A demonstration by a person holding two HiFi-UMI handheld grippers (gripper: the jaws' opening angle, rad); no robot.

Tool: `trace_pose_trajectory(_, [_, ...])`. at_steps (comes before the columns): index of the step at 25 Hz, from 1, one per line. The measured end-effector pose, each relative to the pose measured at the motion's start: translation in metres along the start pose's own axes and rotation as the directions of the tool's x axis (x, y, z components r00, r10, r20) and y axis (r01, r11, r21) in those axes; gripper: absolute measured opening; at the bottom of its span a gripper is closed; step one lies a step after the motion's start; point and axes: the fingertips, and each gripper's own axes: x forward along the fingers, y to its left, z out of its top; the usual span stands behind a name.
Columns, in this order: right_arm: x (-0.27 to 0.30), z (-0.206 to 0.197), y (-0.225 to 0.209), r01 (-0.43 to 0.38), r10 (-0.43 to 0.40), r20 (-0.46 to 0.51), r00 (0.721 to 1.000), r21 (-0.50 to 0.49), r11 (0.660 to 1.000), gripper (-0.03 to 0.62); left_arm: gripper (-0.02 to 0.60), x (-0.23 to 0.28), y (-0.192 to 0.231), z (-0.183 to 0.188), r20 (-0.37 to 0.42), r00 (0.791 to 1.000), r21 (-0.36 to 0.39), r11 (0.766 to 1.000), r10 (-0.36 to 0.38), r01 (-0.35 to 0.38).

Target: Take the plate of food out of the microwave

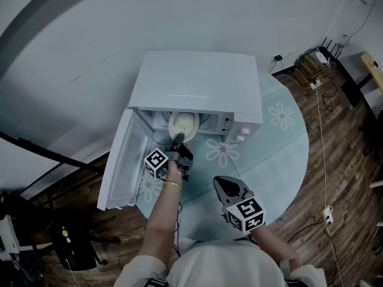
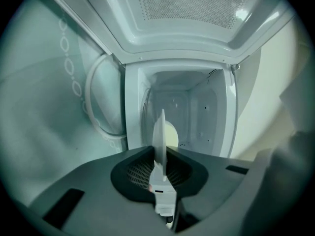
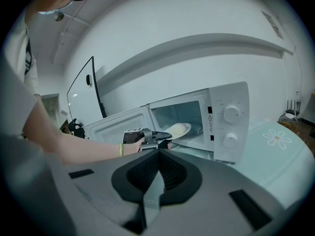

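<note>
My left gripper [image 1: 178, 139] is reaching into the mouth of the microwave [image 1: 197, 82], and its jaws are pinched onto the near rim of the plate [image 2: 160, 132]. In the left gripper view the rim stands edge-on between the two pads, with the pale mound of food [image 2: 171, 134] just behind it, deeper in the microwave. The grip is made, and the door [image 1: 119, 166] hangs wide open to the left of the microwave, so opening up and taking hold look done to me. The carrying out is not. The plate sits inside the microwave's cavity, close to its opening, and no part of it looks clear of the doorway. I cannot tell whether it rests on the turntable or is lifted a little off it. What I judge to be left is to draw the plate straight out toward me, level so the food does not slide, clear the lower lip of the microwave, and set it down on the pale flowered table [image 1: 281, 148] in front of the microwave. Holding it by one edge only, I would expect the far side to want to dip as it comes free. My right gripper [image 1: 224, 187] hangs well back from the microwave, nearer my body and to the right of its front. Its jaws are pressed together on nothing. It looks across at the microwave and plays no part in the pull so far, though it could steady the plate's free side once the plate is outside the microwave.
</note>
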Motion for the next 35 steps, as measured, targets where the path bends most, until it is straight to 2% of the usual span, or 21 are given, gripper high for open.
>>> trace_pose_trajectory(21, [-0.036, -0.003, 0.04, 0.016, -0.015, 0.06, 0.998, -0.013, 1.0, 0.006, 0.055, -0.079, -0.032, -0.033, -0.02, 0.997, -0.017, 0.997, -0.069, 0.069])
trace_pose_trajectory(35, [-0.06, -0.011, 0.074, 0.018, -0.016, 0.094, 0.995, -0.027, 0.999, 0.006, 0.055, -0.147, -0.043, -0.055, -0.048, 0.996, 0.019, 0.997, -0.078, 0.079])
